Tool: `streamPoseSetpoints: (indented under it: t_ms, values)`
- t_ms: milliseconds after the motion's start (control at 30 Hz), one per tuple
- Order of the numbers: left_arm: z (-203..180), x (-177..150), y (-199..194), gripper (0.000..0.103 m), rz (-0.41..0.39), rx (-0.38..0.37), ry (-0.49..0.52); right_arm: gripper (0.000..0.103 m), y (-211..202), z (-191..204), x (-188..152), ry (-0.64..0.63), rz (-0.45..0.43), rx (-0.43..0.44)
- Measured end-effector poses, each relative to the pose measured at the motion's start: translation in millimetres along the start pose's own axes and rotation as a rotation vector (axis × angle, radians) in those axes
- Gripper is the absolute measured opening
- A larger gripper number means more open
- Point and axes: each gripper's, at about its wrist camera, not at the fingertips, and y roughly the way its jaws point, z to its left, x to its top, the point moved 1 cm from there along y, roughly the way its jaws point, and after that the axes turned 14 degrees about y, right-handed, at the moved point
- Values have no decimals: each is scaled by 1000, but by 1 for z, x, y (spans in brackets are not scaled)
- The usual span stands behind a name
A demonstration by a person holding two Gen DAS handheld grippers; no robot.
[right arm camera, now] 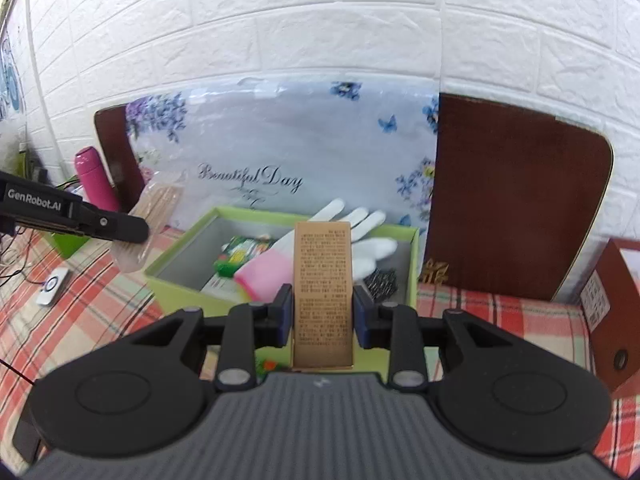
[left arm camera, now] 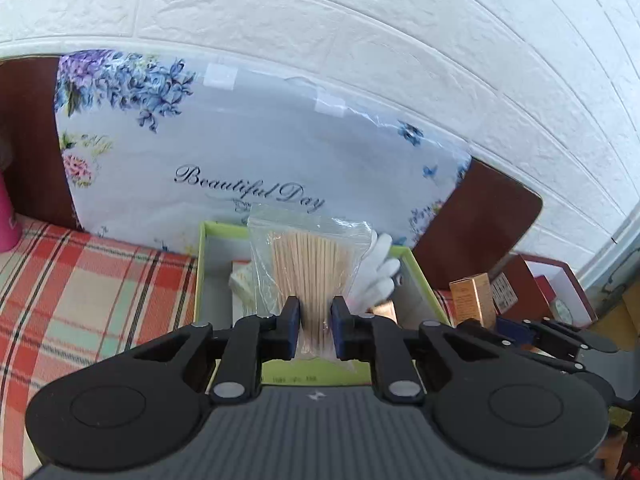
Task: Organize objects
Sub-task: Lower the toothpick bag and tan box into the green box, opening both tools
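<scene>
Tongs on both sides are gripping cargo above the green box (right arm camera: 414,276): left tongs (left arm camera: 315,326) pinching the bag of sticks (left arm camera: 310,264), right tongs (right arm camera: 322,316) clamping the tan carton (right arm camera: 323,292), apparently for loading.

Right hand-held gripper (right arm camera: 323,312): both pads pressed on the sides of a tan printed carton (right arm camera: 323,292), upright, held above the near wall of the green box (right arm camera: 180,288). In the box: white glove with pink cuff (right arm camera: 340,236), green packet (right arm camera: 240,256), small dark metal pieces (right arm camera: 382,280). Left hand-held gripper (right arm camera: 132,229) at left edge grips a clear bag of wooden sticks (right arm camera: 154,220). Pink bottle (right arm camera: 94,180) behind it. Plaid cloth (right arm camera: 500,316) beneath everything.
</scene>
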Motion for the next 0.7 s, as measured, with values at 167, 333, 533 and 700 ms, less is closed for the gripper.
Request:
streamPoseSetpoints:
  t_ms: [167,333,533,700]
  values:
    - [12,15,32,16,26,13,-2,30,28,-11,21,-10,-17,-26]
    - [19,13,66,52,39,-20,23,36,67,-24,24,-15,1,-75]
    - [21,-15,73,83,67,28,-47,86,83,-34,3,-9,31,-114]
    - [14,-37,47,83,73,37,-42,102,61,-35,-15,8,15,-136]
